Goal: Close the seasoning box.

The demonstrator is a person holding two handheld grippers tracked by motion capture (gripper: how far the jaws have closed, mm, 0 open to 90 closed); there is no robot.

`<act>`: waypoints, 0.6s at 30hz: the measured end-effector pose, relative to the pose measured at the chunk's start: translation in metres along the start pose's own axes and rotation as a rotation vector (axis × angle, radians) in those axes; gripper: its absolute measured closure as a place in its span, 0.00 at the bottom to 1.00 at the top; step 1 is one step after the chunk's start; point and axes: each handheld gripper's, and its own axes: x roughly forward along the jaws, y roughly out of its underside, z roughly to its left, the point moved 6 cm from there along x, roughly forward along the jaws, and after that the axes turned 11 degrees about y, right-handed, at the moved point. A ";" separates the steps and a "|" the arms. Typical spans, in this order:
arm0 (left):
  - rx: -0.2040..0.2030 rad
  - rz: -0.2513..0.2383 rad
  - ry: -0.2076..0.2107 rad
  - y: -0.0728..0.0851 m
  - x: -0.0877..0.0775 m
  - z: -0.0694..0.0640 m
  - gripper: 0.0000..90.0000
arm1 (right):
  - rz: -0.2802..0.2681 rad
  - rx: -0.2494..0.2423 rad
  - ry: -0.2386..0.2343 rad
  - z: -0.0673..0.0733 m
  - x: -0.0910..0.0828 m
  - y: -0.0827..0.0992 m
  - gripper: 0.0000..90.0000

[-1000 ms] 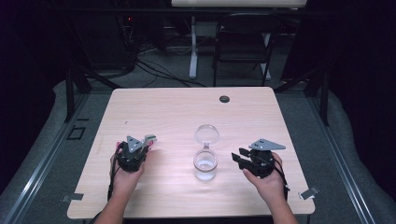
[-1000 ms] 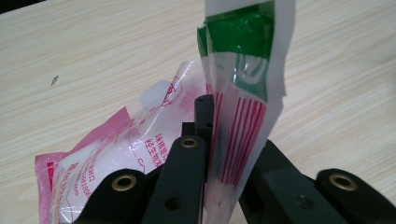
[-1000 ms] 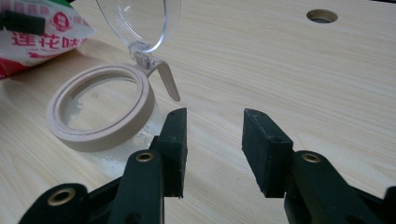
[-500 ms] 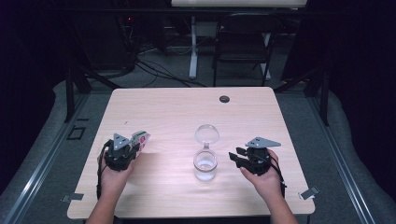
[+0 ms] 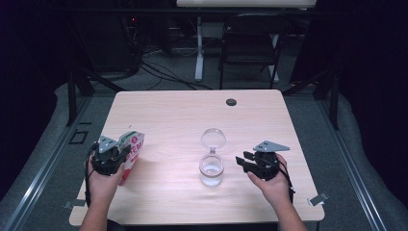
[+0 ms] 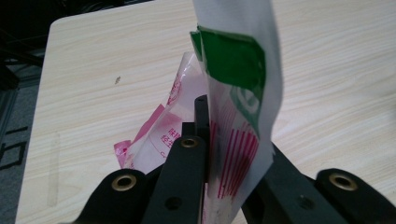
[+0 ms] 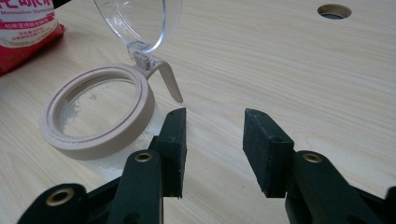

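**Pouch up, jar open, time to line up the pour**

Left hand-held gripper (image 5: pixel 117 155) clamped tight on the red-and-white pouch (image 5: pixel 132 150), pinching it low on the body, green-marked top corner standing above the jaws in the left gripper view. Held at the left edge of the desk (image 5: pixel 173 115), well apart from the jar. Can't tell whether the top is torn open.

Right hand-held gripper (image 5: pixel 246 162) parked just beside the clear jar (image 5: pixel 211 170), jaws apart, nothing between them. Jar sitting mid-desk with its tan rim (image 7: pixel 95 112) exposed and the clear lid (image 5: pixel 213 139) flipped back on its hinge.

Tips for doing this bit well, judging by the setup:
- Worth closing the right one on the jar body first, below the rim, so nothing slides or tips.
- Bring the pouch across slowly, keeping it upright until right over the mouth.
- Approach from the side away from the lid, to avoid knocking it shut.
- Tilt gently; floppy pouch, likely to dump all at once.
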 end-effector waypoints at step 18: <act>0.070 0.014 -0.052 -0.061 -0.024 0.022 1.00 | -0.039 0.044 0.000 -0.003 0.002 -0.005 0.66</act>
